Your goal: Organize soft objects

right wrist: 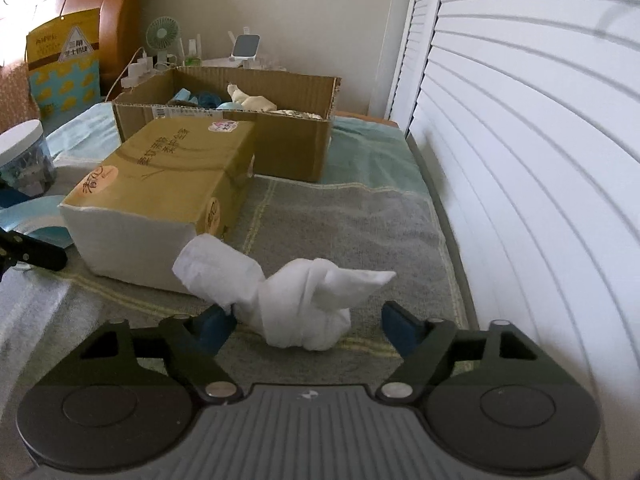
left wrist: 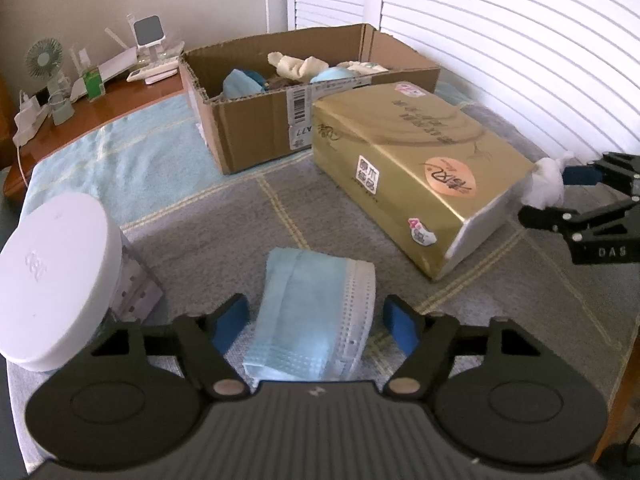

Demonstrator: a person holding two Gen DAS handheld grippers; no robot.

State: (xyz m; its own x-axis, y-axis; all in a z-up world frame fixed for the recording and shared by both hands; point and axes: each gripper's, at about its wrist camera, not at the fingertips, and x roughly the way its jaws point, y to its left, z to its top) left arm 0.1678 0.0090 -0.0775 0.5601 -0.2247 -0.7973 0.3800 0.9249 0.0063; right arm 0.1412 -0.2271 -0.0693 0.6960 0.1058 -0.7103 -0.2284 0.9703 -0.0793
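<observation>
Between left gripper (left wrist: pixel 316 322) fingers, face mask (left wrist: pixel 316 320)

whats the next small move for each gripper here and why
Probably close both. The left gripper is open with the folded blue face masks between its fingers; the right gripper is open around the crumpled white tissue. Both soft items lie on the grey towel, outside the open cardboard box of soft things.
</observation>
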